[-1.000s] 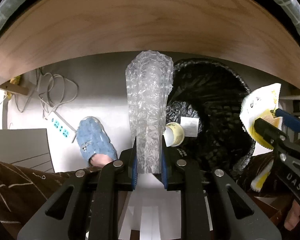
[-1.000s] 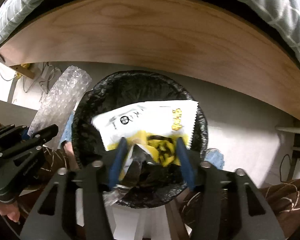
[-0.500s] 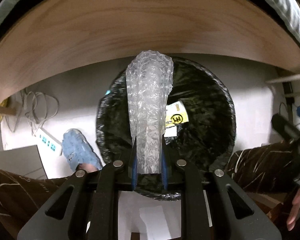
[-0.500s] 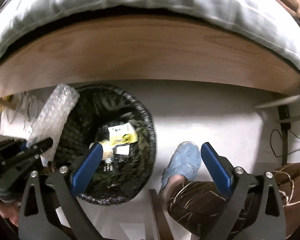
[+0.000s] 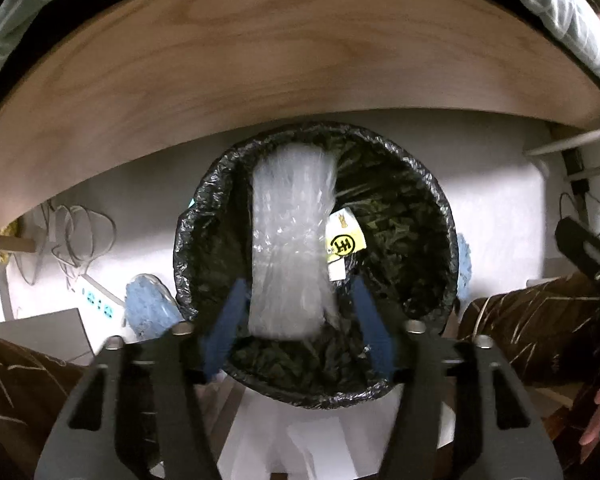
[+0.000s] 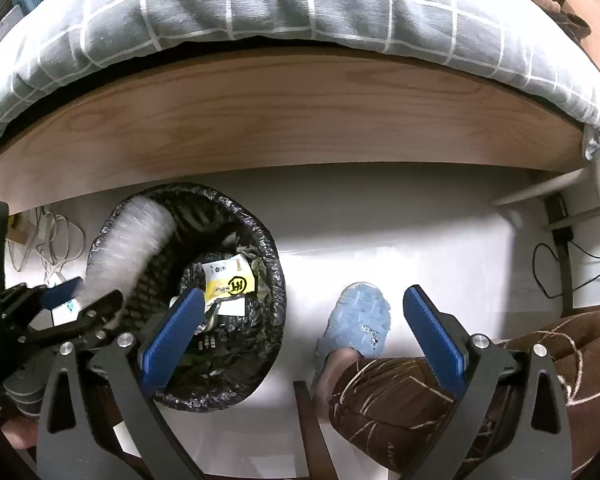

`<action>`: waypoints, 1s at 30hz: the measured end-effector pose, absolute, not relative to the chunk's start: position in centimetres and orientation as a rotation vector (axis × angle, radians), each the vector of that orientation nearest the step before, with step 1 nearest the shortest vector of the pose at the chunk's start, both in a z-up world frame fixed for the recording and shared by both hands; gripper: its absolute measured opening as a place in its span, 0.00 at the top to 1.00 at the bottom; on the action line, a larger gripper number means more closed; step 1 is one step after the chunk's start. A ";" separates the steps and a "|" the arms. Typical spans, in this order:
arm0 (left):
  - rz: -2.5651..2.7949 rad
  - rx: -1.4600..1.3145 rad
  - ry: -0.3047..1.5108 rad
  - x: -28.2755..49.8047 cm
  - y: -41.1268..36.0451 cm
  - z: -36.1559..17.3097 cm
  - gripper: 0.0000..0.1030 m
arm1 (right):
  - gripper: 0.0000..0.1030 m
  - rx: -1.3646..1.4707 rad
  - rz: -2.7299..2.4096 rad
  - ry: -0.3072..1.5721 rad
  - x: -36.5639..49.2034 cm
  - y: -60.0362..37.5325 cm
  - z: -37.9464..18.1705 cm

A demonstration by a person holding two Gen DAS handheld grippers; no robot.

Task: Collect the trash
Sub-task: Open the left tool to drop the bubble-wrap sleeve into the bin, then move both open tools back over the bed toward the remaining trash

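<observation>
Bubble wrap (image 5: pixel 290 248) hangs blurred right between the blue pads (image 5: pixel 226 330) of the left gripper (image 5: pixel 296 332), and those jaws have just been opening. In the left wrist view the left pad sits at the roll's lower left edge, the right pad stands clear of it, so nothing is pinching the roll now. Straight ahead of that gripper gapes the trash bin (image 5: pixel 440 208), lined with a crinkled black bag, and the bubble wrap reaches over its far rim. Just to the right of the roll, down inside the bin, lies the yellow and white wrapper (image 5: pixel 345 240).

Over to the right gripper (image 6: pixel 304 332): its jaws have just been opening too, they are spread wide and there is nothing between them. From the right wrist view the bin (image 6: pixel 276 280) sits ahead and to the left, partly behind the left pad, with the wrapper (image 6: pixel 229 283) resting on the bag inside. The bubble wrap (image 6: pixel 128 248) shows as a pale smear leaning over the bin's left rim, with the left gripper (image 6: pixel 80 300) just below it. Between the right gripper's pads, a blue slipper (image 6: pixel 358 320) stands on the pale floor (image 6: pixel 440 248), a brown patterned trouser leg (image 6: pixel 400 392) rising from it. A wooden bed board (image 6: pixel 300 120) and a grey checked quilt (image 6: pixel 260 12) fill the far side.
</observation>
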State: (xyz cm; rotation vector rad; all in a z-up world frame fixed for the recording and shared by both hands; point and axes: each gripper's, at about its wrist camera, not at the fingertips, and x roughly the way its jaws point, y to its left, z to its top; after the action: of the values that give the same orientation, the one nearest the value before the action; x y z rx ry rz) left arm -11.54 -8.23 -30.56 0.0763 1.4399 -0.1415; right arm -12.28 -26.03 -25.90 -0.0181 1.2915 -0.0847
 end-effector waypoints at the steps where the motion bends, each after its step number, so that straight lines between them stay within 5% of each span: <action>1: -0.135 0.078 1.435 -11.5 -8.1 -30.5 0.33 | 0.07 -0.018 -0.080 1.291 -12.3 -26.0 -25.8; 8: -0.094 0.023 1.368 -11.4 -6.4 -28.0 0.07 | 0.07 -0.023 -0.051 1.224 -12.2 -25.3 -23.5; 30: -0.070 -0.001 1.036 -10.2 -4.3 -13.2 0.06 | 0.07 -0.043 -0.054 0.938 -11.3 -25.8 -11.2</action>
State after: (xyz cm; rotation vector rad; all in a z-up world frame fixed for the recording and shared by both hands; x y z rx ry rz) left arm -10.25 -4.30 -13.19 -0.0012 1.0360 -0.0697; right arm -11.35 -25.81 -11.20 -0.0430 0.9384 -0.0542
